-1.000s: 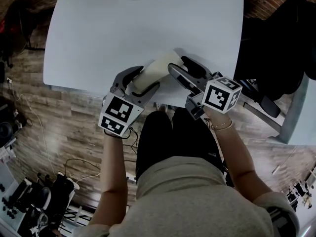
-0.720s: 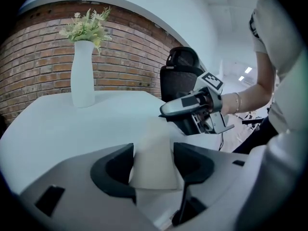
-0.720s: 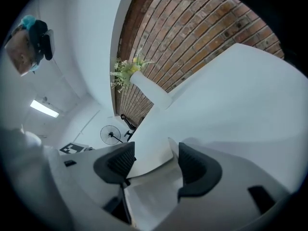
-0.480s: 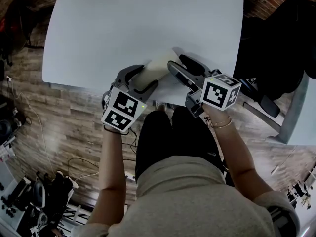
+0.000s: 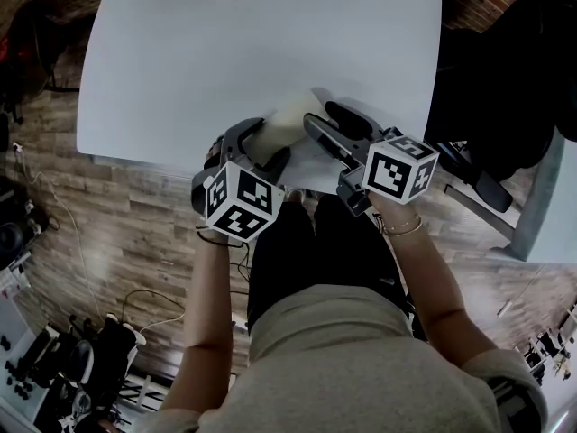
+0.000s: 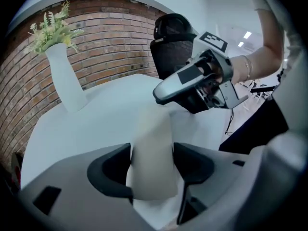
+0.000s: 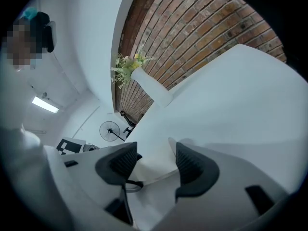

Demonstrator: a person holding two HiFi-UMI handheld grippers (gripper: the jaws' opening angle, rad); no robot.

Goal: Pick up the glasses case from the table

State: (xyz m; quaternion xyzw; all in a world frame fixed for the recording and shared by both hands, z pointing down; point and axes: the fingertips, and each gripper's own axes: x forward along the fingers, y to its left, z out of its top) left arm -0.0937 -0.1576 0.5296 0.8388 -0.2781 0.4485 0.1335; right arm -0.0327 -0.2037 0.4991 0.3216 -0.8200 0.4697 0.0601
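Observation:
The cream glasses case (image 5: pixel 290 115) lies on the white table (image 5: pixel 180 61) near its front edge. My left gripper (image 5: pixel 261 142) is shut on the case's near end, and in the left gripper view the case (image 6: pixel 151 143) fills the gap between both dark pads. My right gripper (image 5: pixel 323 117) has come in from the right, and its jaws have just been closing with the far end of the case (image 7: pixel 154 165) between them; the pads now sit against it. The right gripper (image 6: pixel 192 81) also shows beyond the case in the left gripper view.
A white vase (image 6: pixel 65 83) with green sprigs stands at the table's far edge, in front of a brick wall. A black office chair (image 5: pixel 505 79) is to the right of the table. The person's legs are under the table's front edge. A floor fan (image 7: pixel 109 130) stands far off.
The left gripper has rolled and tipped downward, and its marker cube has shifted right. The right gripper's jaws have narrowed onto the case. The case has stayed where it was.

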